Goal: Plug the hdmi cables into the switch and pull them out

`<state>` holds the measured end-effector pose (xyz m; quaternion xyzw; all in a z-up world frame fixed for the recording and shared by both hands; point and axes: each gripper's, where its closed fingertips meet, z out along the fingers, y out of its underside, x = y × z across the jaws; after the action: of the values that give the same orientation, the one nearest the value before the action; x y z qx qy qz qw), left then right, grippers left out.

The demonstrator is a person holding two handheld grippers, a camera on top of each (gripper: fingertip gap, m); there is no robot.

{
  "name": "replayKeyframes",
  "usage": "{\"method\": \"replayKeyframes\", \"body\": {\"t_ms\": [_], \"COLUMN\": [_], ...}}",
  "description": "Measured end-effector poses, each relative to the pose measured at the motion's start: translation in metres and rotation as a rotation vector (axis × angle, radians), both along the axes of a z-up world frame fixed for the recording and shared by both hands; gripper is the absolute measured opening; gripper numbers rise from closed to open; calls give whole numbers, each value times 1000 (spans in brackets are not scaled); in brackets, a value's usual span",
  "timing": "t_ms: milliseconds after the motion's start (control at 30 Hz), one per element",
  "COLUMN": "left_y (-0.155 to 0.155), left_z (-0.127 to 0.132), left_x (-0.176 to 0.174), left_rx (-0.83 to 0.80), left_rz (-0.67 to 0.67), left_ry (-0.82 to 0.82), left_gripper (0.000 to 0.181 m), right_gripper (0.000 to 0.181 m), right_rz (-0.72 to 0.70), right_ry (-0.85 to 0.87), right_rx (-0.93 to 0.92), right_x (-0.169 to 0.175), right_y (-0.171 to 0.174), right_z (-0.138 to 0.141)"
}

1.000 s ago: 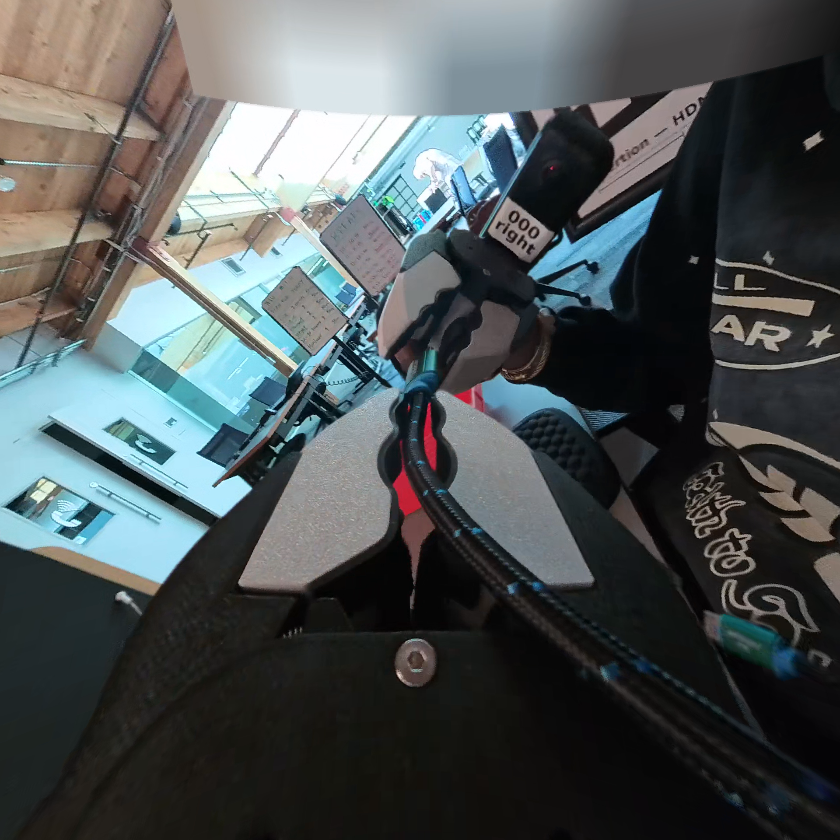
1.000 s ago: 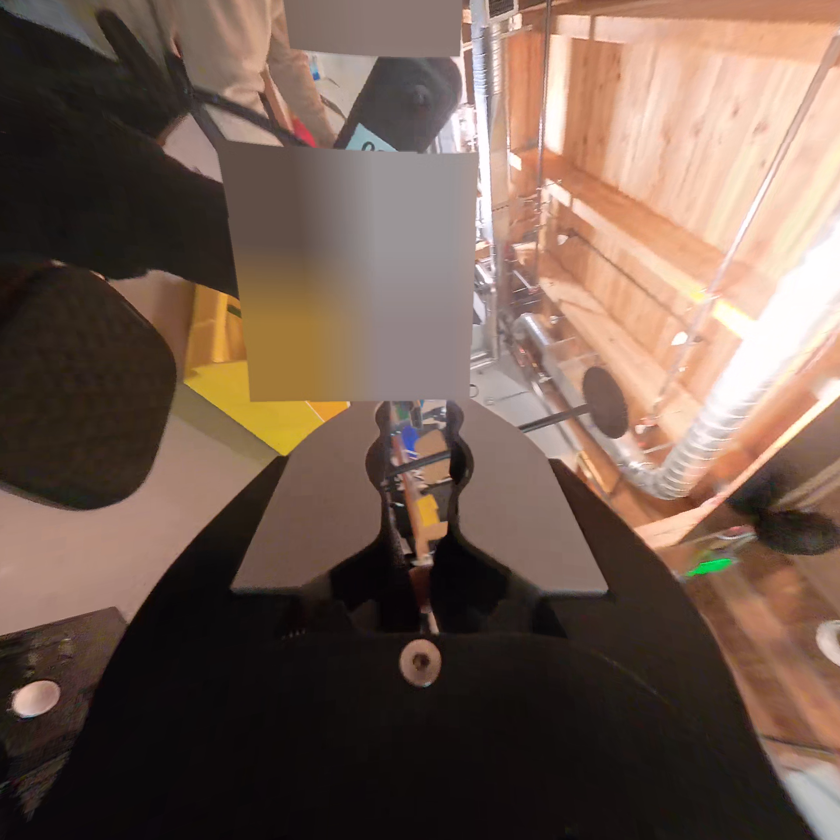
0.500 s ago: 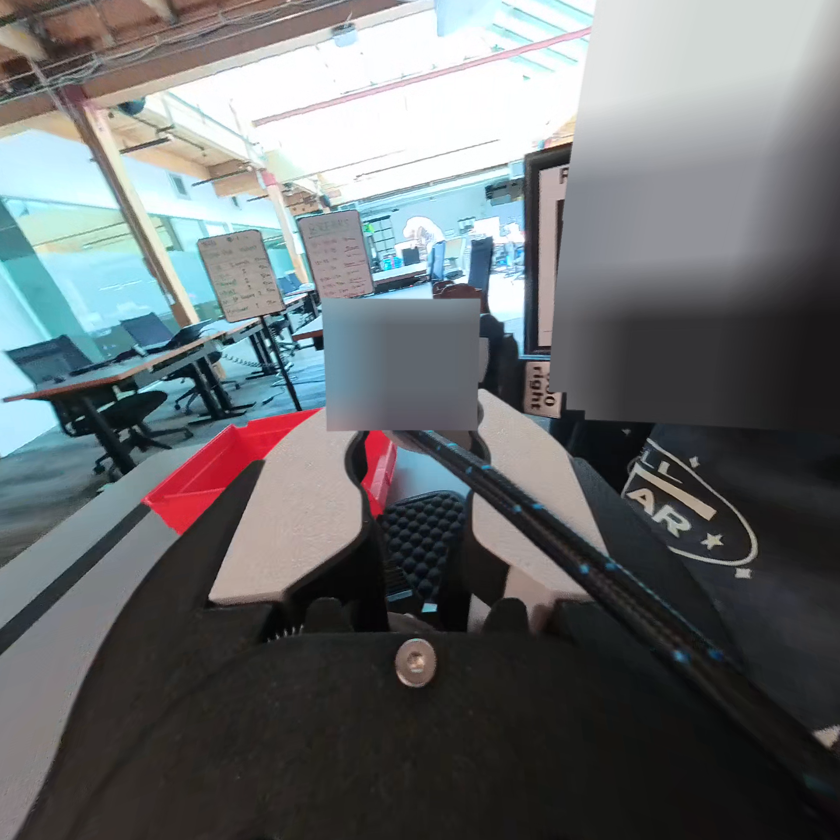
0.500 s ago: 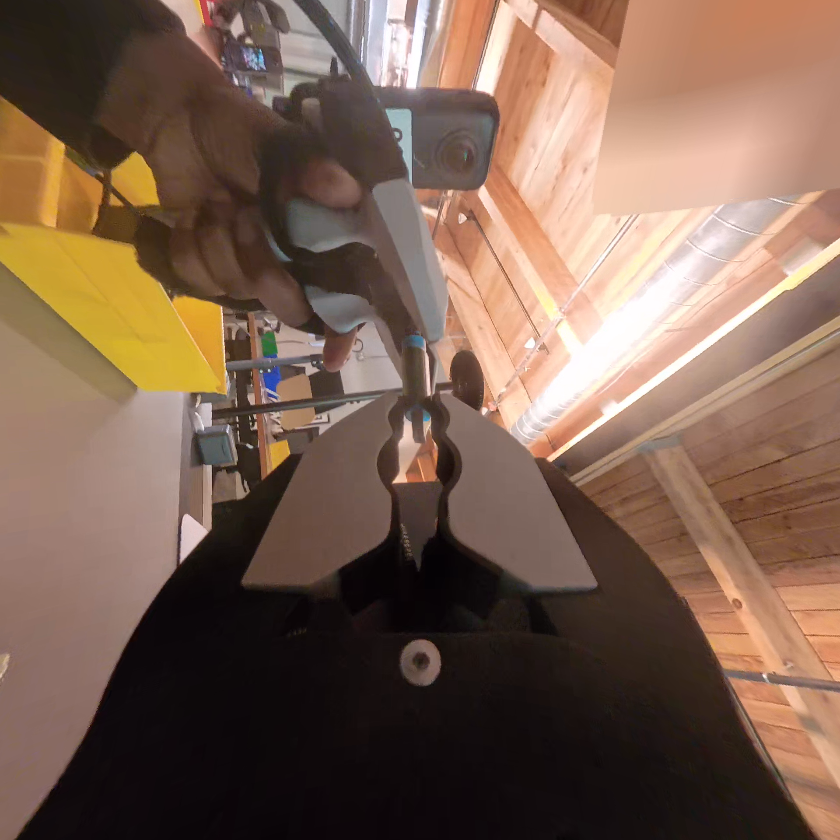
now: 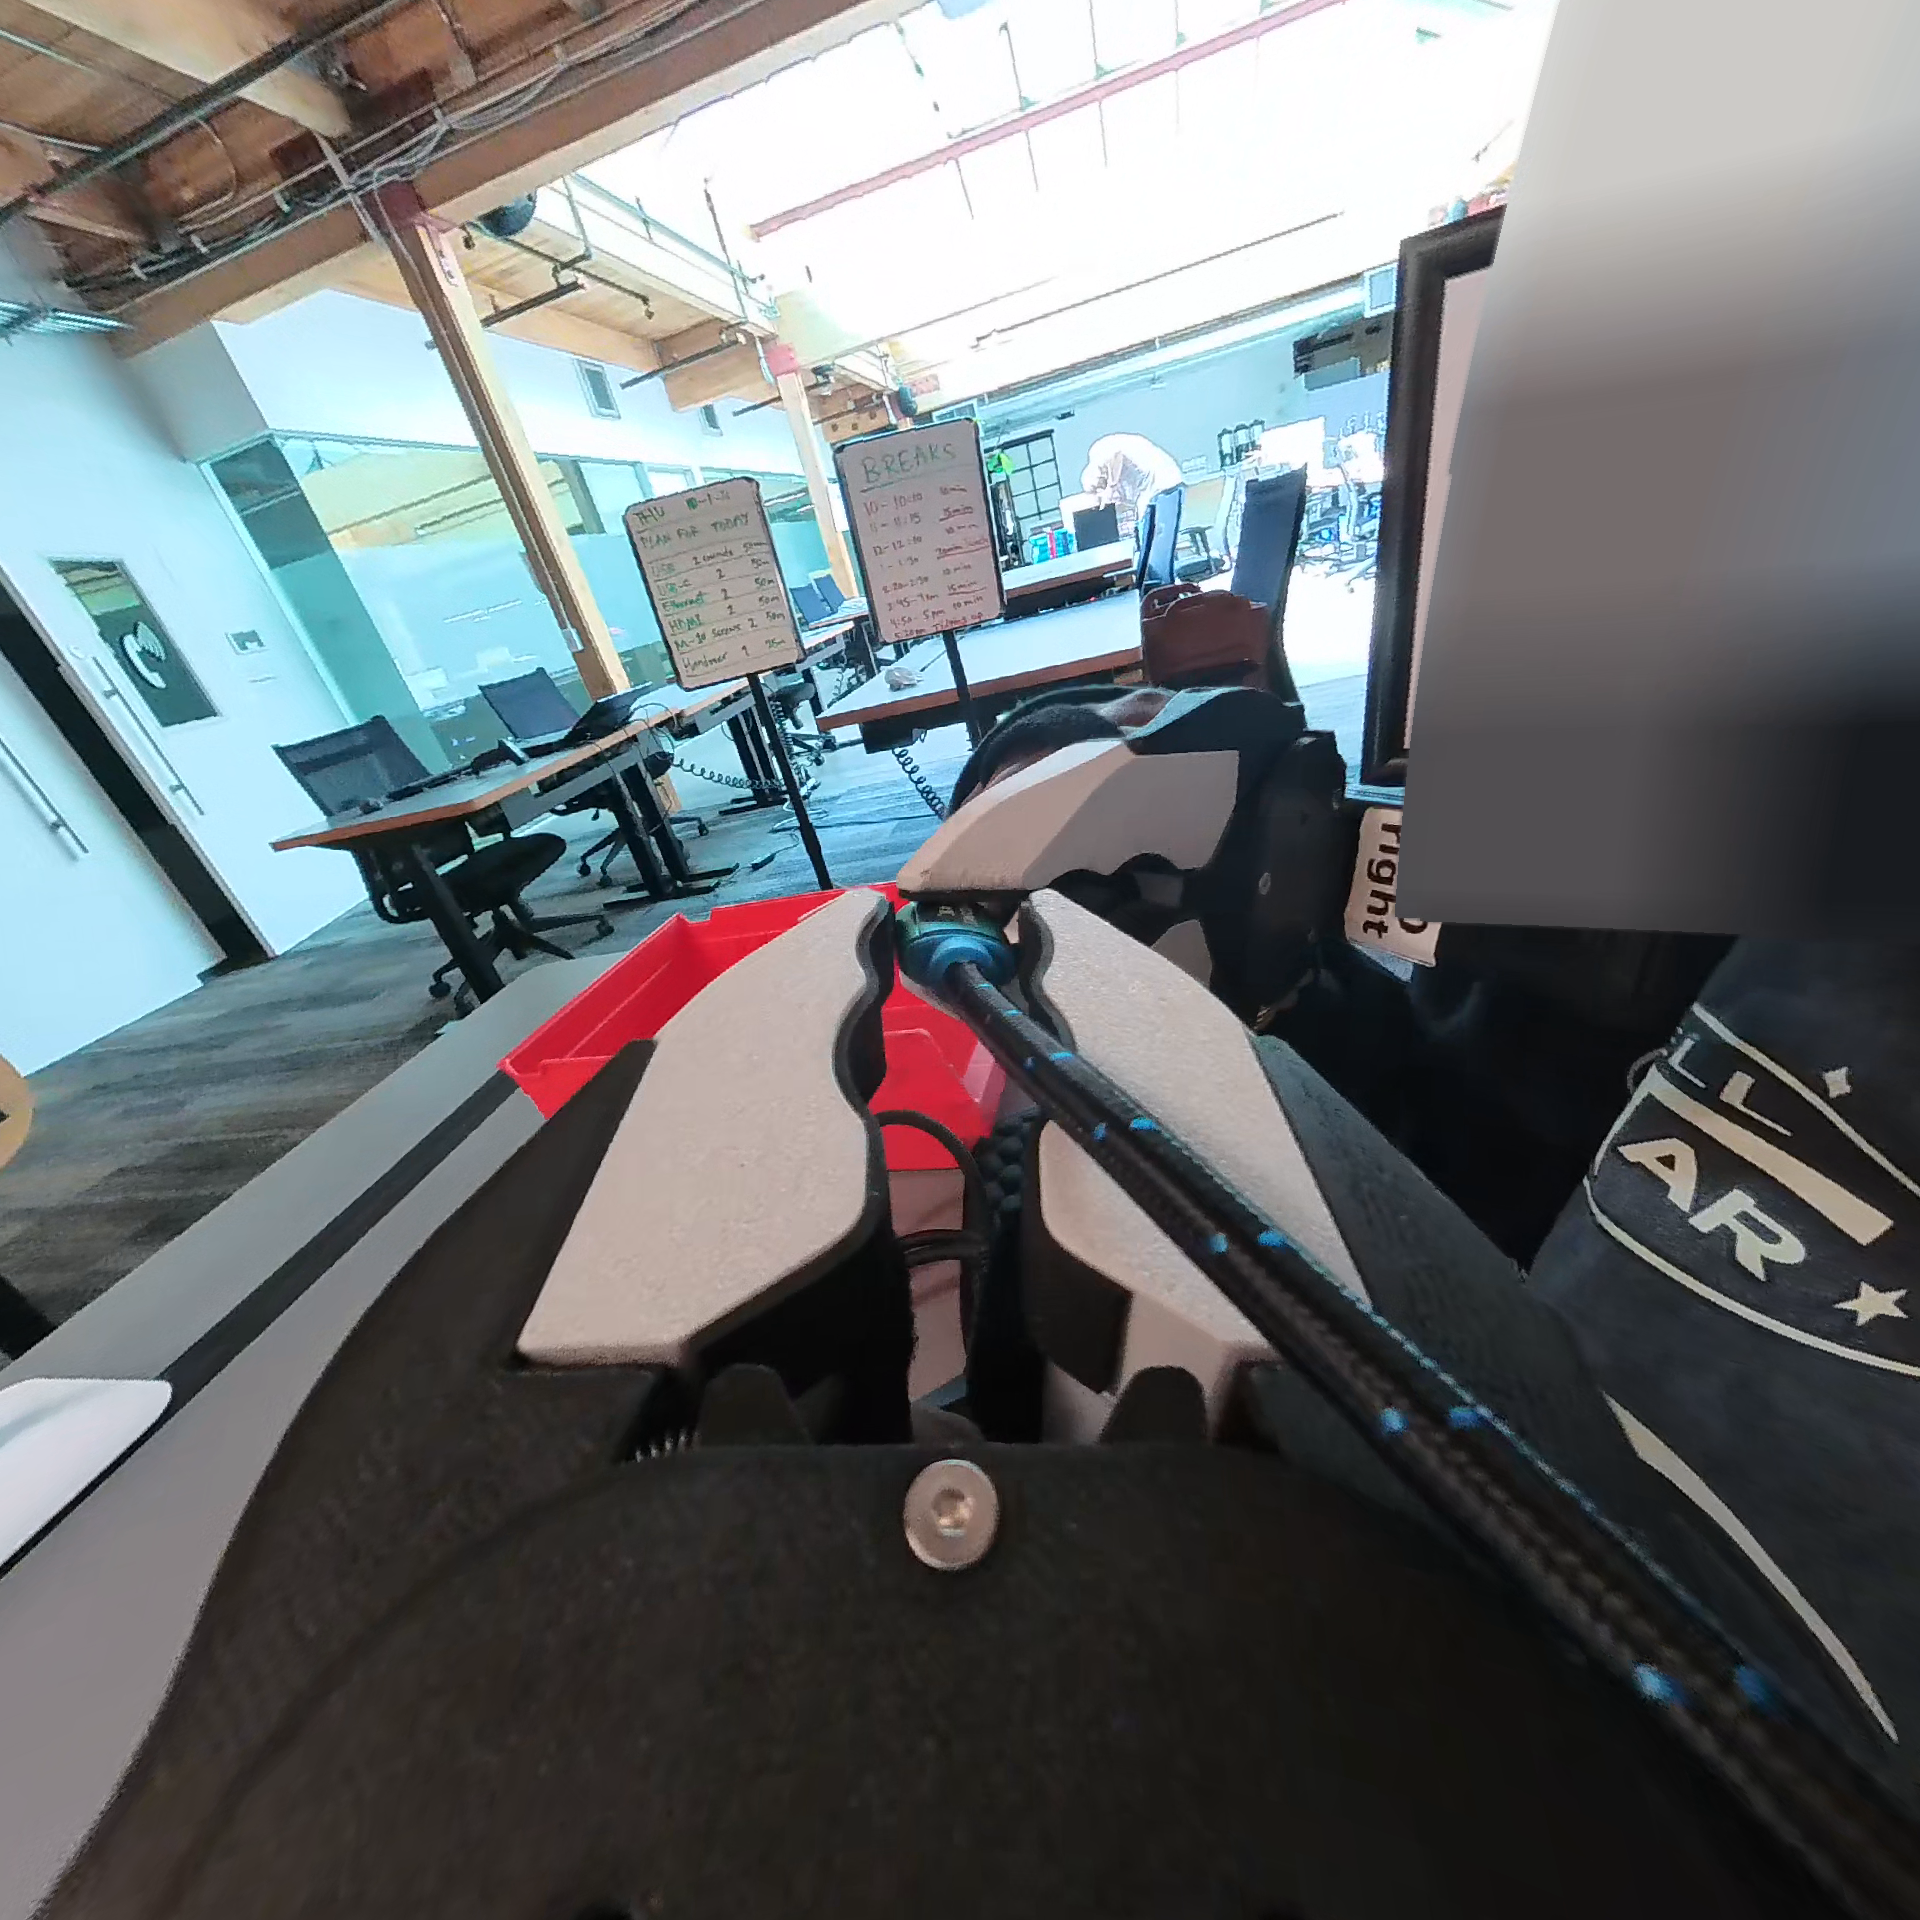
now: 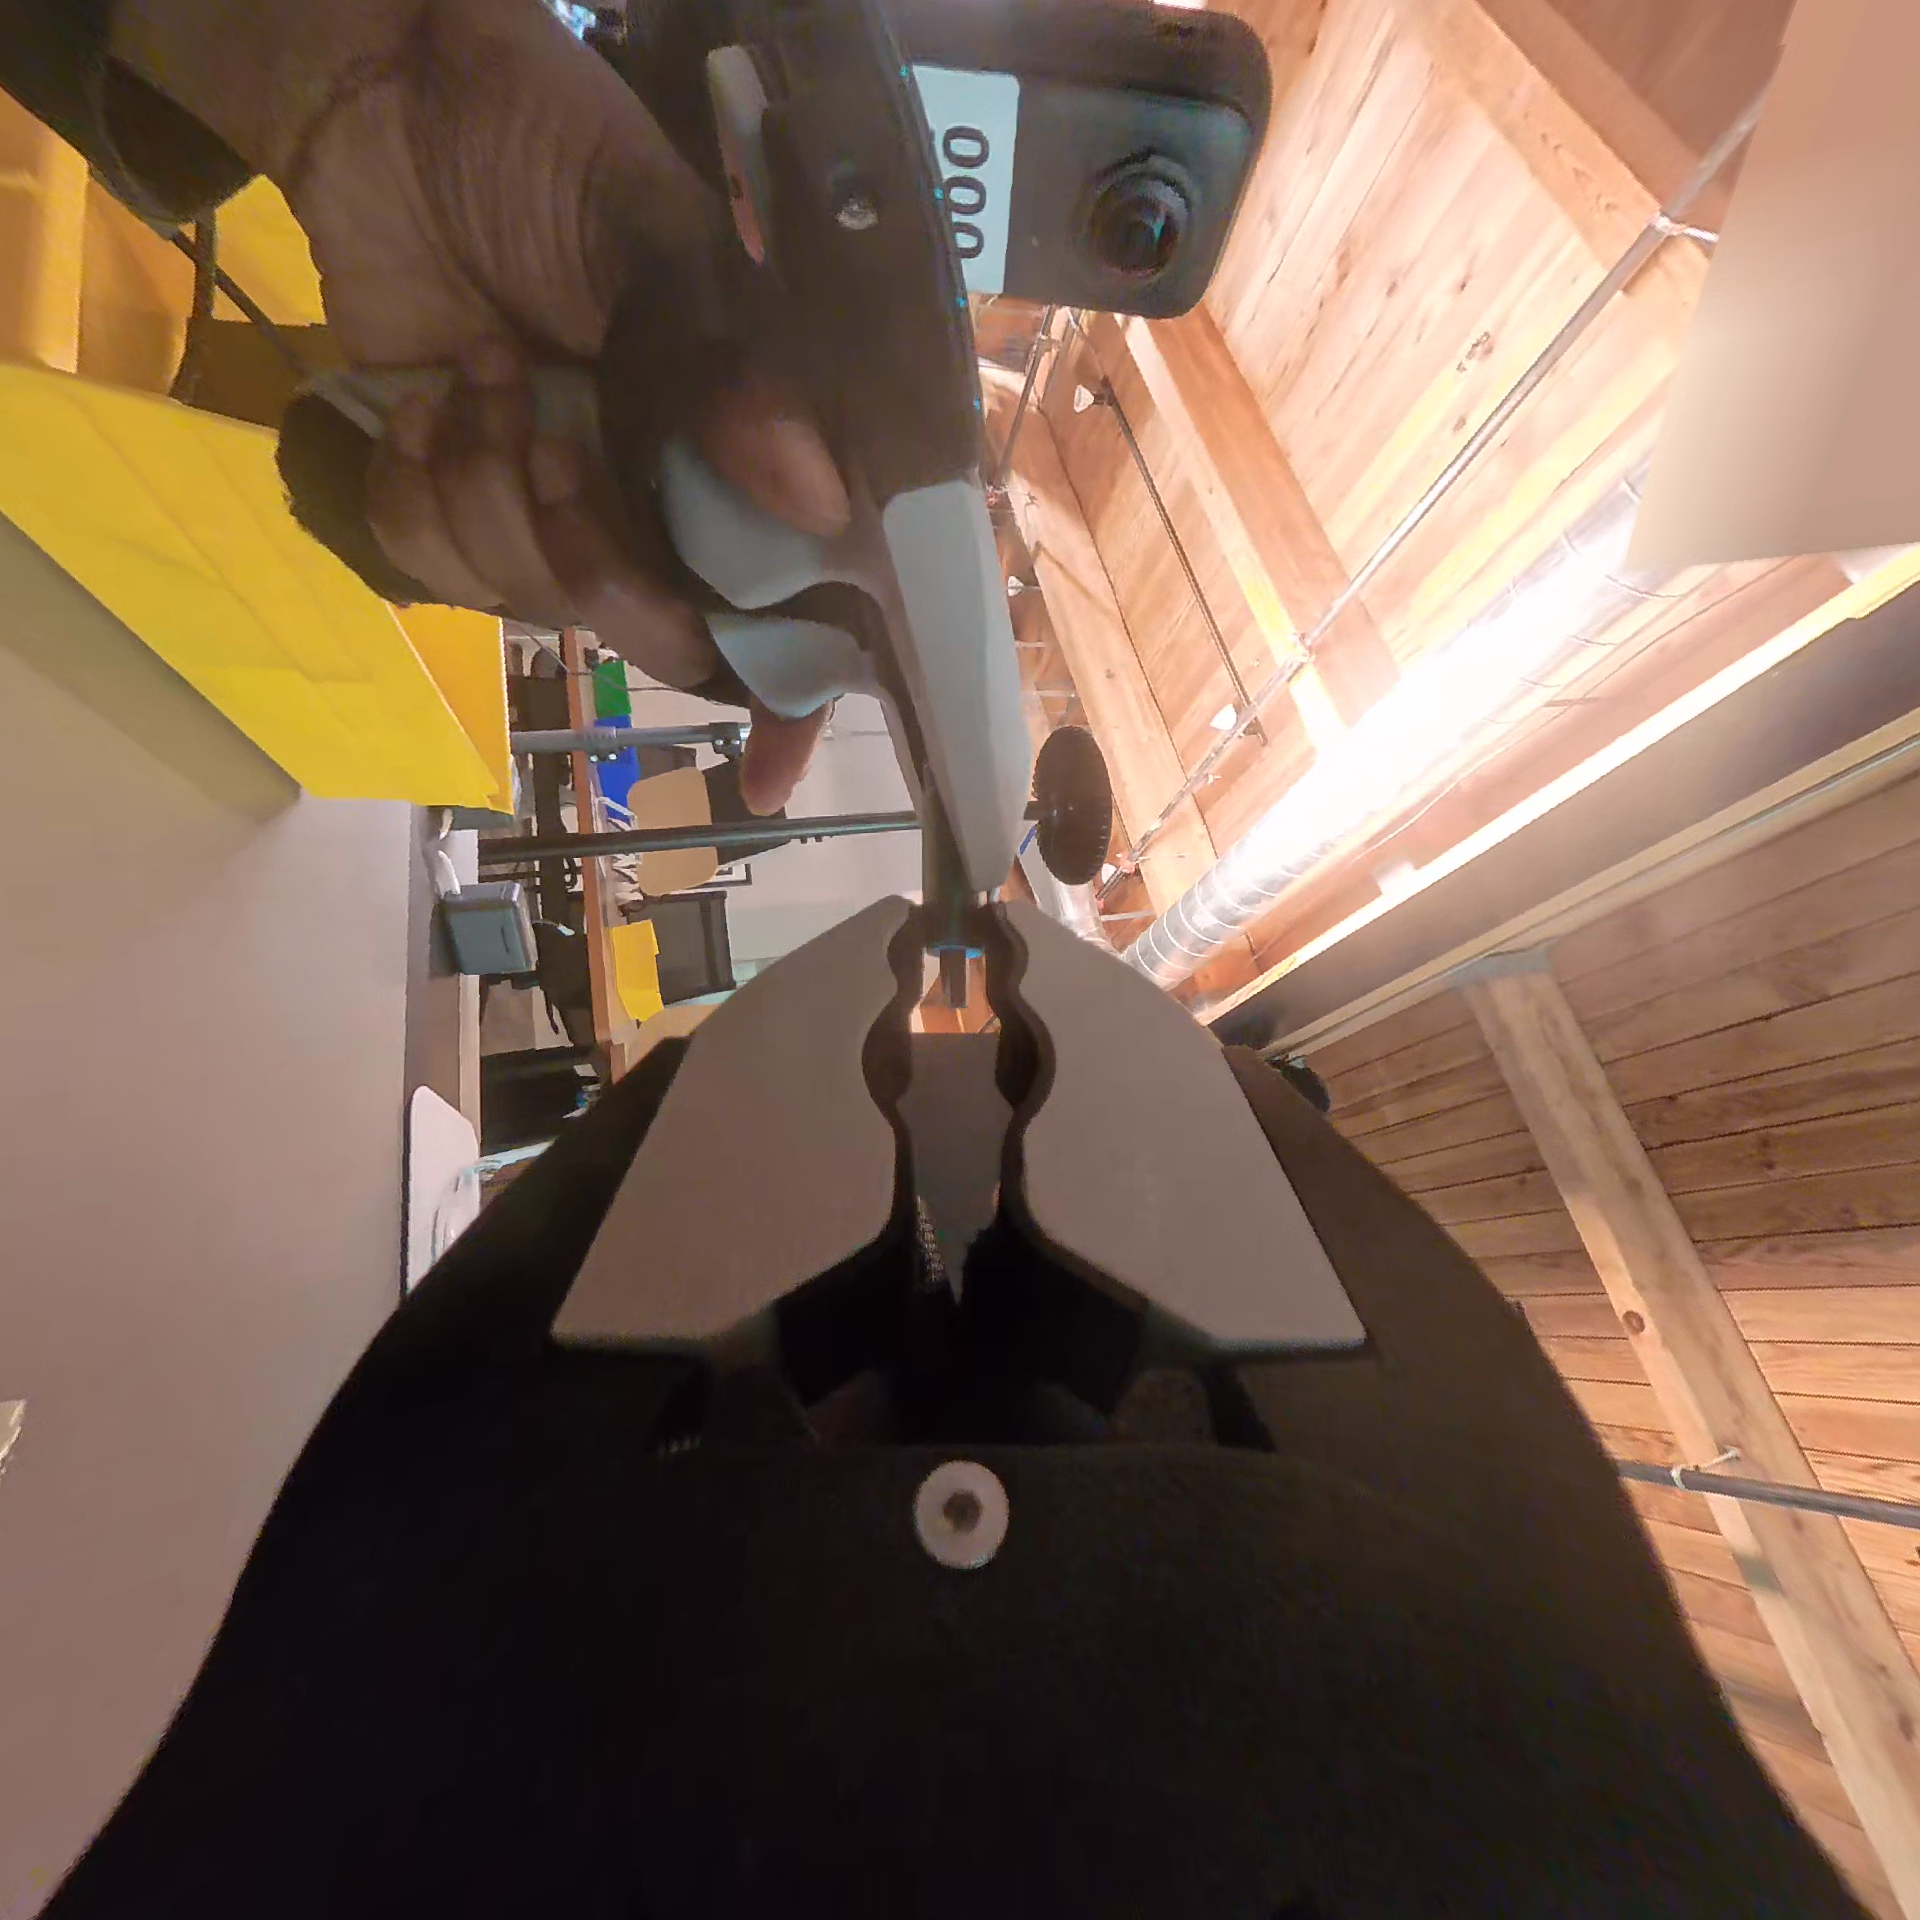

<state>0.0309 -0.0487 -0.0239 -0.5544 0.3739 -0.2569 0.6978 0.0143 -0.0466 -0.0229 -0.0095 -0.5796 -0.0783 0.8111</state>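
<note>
HDMI cable [image 5: 1226,1210] was mid-air during a regrasp, not at the switch; no switch showed in either view.

Changes over the last second:
- Left gripper [image 5: 954,925] had been pinched on the braided cable just behind the plug [image 5: 951,935]. It then let go, and the cable ended up draped across its right finger.
- Both views swung off the ceiling. The left wrist view levelled toward the red bin [image 5: 717,971] and the table [image 5: 416,1101].
- The grippers closed in on each other. In the right wrist view the left gripper and the hand [image 6: 499,343] holding it filled much more of the frame than half a second before.

State at this moment:
- Right gripper [image 6: 951,920]: jaws nearly together at the tips, clamped on the plug end.
- Left gripper: jaws apart, with the plug's blue collar sitting between the tips. Couldn't tell from the pictures whether they were pinching it or only bracketing it.
- The cable trailed back over the left gripper's right finger, toward the person's torso.

Read: likely a handover or re-seat of the plug to get a squarer grip before insertion. Nothing was plugged in yet as far as the frames showed. Risk: the plug could twist if either gripper released before the other had a firm hold.
</note>
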Motion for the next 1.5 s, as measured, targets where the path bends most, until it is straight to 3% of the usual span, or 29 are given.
{"method": "replayKeyframes", "body": {"t_ms": [400,467,600,667,733,800,867,933,1133,1167,1300,1500], "left_y": [3,2,2,3,3,2,3,1,-3,-3,1,10], "left_z": [-2,-1,-3,-1,2,5,6,7,12,13,10,-9], "left_x": [-1,0,-5,-13,-20,-27,-32,-35,-44,-45,-51,-47], "left_rx": [15,26,32,32,33,40,47,49,66,68,82,74], "left_rz": [29,30,37,46,48,59,83,88,91,95,137,178], "left_ry": [27,34,53,39,15,5,13,20,3,-3,31,174], "left_gripper": [21,21,21,21,21,21,21,21,21,21,21,20], "right_gripper": [11,12,15,27,50,69,68,62,51,41,39,38], "right_rz": [-18,38,199,239,217,71,-166,-294,-333,-309,-188,281], "right_ry": [14,-2,-204,-412,-702,-973,-1102,-1215,-1389,-1423,-1390,-1097], "right_rx": [-5,-101,-532,-745,-957,-1100,-1107,-1113,-1026,-1013,-1022,-1093], "right_x": [0,1,8,18,33,50,59,60,46,46,38,29], "right_y": [2,1,7,14,20,34,61,72,68,64,60,42], "right_z": [1,1,-8,-30,-71,-122,-163,-192,-231,-233,-224,-149]}}
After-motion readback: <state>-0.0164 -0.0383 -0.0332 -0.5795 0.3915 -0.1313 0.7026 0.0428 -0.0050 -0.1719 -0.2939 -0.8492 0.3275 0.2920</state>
